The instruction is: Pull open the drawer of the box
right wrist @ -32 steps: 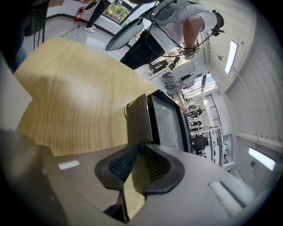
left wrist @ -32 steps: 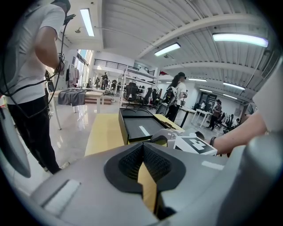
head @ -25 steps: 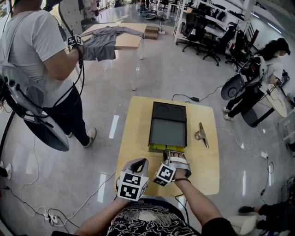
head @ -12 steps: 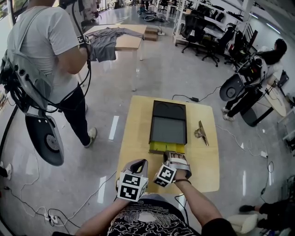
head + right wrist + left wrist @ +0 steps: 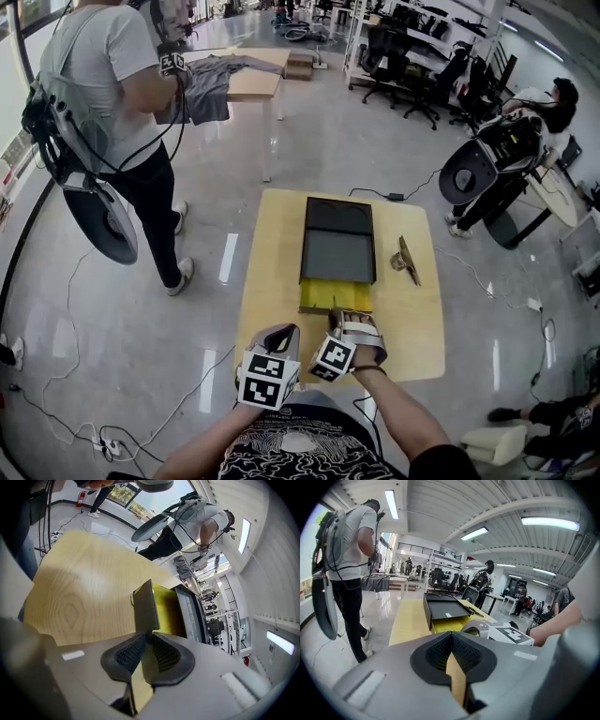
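Pale wood forms the worktop, and the black box lies flat at its middle. From the box's near end the yellow drawer stands part-way out, toward me. My right hand-held gripper is clenched on the drawer by its dark front panel, which runs edge-on between the pads. My left hand-held gripper is pinched closed on nothing and hovers short of the box's near end, to the left of the drawer, touching neither. That is my main worry: nothing pins the box down, so a further pull may drag the whole box toward me instead of drawing the drawer out. The bite on the thin panel is also shallow, so I judge it could slip off if I tug sharply. A pull that runs askew to the box could jam the drawer in its slot, and a long one could bring it clear out and tip it. Around it, a person wearing a backpack rig stands on the floor well to the left of the box, out of my way. A metal tool lies just right of the box, apart from it, and a cable trails beyond the box's far end. Neither blocks the drawer's path.
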Tool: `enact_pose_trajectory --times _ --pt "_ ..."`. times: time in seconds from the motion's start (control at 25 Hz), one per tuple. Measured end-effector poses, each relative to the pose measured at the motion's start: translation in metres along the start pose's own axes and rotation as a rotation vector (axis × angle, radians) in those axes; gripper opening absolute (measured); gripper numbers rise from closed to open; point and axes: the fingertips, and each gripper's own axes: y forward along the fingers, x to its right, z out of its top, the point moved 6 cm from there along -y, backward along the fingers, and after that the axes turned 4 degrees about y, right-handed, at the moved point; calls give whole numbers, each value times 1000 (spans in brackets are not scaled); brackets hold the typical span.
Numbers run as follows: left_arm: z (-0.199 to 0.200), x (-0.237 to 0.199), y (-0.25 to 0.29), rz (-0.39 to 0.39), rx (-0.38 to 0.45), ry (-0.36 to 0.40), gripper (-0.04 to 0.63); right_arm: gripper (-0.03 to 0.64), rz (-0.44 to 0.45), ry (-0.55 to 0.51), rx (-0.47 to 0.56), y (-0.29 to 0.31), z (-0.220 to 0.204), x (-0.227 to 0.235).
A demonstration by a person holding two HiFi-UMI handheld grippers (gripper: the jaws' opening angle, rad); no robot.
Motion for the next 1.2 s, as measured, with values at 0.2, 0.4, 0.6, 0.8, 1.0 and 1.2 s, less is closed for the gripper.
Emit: enact_pose_trajectory --times 0.2,0.4,0.6,0.8,1.0,1.2 --pt "-45 5 -77 -8 0 2 12 57 1 3 -5 -60 29 -64" --pt "-30 15 -92 -9 -3 -1 12 57 8 -22 -33 -77 22 -56" --pt "-59 63 -123 -10 -4 3 12 57 12 -20 -41 -126 -5 -93" --pt "-87 94 -120 -16 -4 10 12 57 18 16 -9 -135 -30 -121" --pt "-103 104 -157 -20 -5 9 12 55 20 17 -5 -171 -21 -147" --pt "-122 108 -209 -25 -5 7 12 55 22 9 -21 -214 0 -179"
